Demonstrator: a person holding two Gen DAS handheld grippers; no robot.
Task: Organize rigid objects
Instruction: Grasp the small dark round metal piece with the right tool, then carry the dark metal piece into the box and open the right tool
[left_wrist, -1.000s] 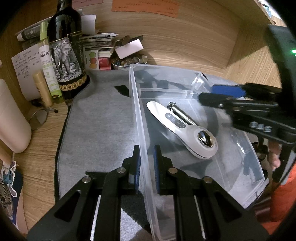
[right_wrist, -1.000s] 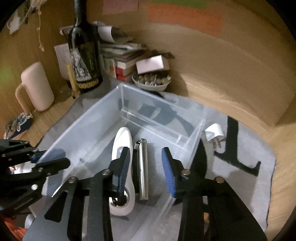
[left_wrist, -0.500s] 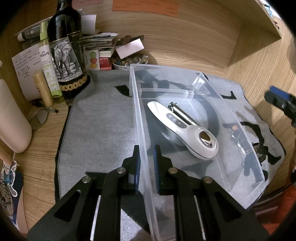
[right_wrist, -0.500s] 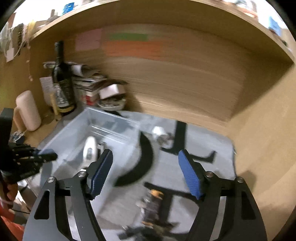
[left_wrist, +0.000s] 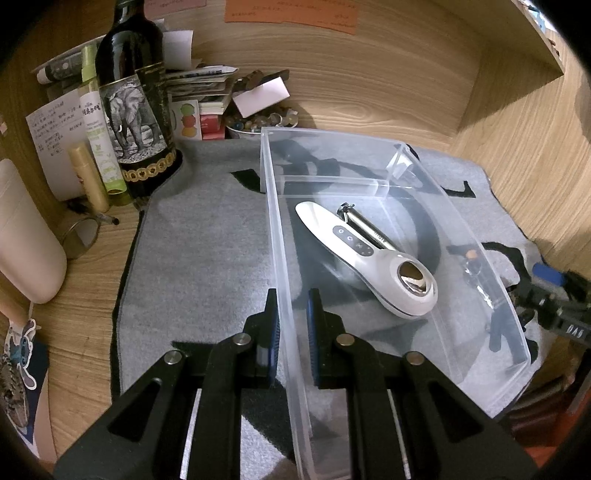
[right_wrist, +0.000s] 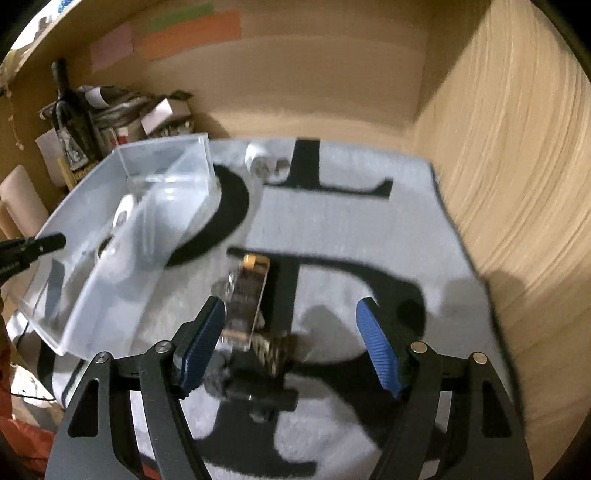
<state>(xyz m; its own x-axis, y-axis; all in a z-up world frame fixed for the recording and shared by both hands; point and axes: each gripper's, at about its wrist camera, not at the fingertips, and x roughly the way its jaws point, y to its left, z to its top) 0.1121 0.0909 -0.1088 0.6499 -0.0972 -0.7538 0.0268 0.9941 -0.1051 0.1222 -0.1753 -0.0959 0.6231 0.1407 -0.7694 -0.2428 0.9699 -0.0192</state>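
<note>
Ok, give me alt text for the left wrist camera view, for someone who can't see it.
The left gripper is clamped on the near wall of a clear plastic bin sitting on a grey mat. Inside the bin lie a white handheld device and a metal cylinder; a dark bottle stands behind on the left.

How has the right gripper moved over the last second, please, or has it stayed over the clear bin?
Yes. The right gripper has swung out of the clear bin, rightward over the grey mat, and its jaws have opened.
</note>
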